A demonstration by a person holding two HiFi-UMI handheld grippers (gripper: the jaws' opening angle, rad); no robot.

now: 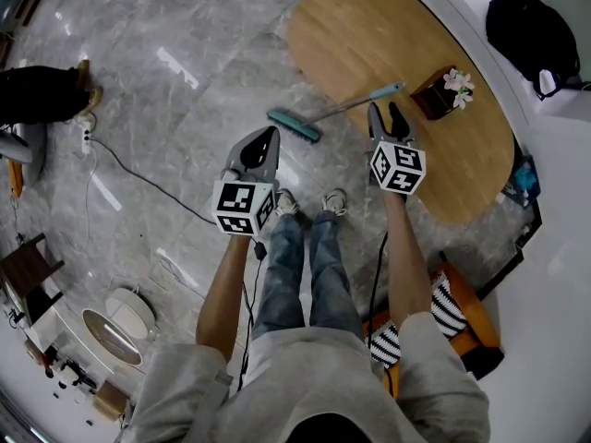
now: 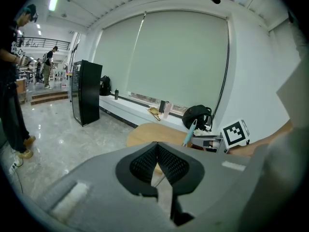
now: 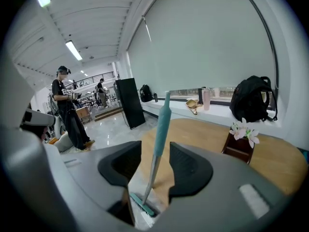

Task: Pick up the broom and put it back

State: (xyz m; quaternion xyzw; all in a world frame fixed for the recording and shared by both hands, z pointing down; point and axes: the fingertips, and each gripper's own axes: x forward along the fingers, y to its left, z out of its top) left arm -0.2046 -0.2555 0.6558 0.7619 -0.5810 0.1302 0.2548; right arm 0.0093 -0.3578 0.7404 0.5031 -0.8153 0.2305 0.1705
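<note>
The broom has a teal brush head (image 1: 294, 125) on the marble floor, and its metal handle slants up to a teal grip (image 1: 383, 91) at the edge of the wooden table (image 1: 369, 35). My right gripper (image 1: 386, 111) is just behind that grip. In the right gripper view the handle (image 3: 161, 124) stands in the gap between the jaws, which are open, and neither pad touches it. The brush head (image 3: 142, 204) shows below. My left gripper (image 1: 270, 137) hovers over the floor to the left, shut with nothing in it (image 2: 157, 148). The teal grip (image 2: 189, 132) shows beyond it.
A dark box of pink flowers (image 1: 445, 90) stands on the table near the broom's grip. A black backpack (image 1: 531, 30) lies on the ledge behind. A cable (image 1: 138, 178) runs across the floor at left, near a person's legs (image 1: 42, 90). A striped cushion (image 1: 448, 307) is beside me.
</note>
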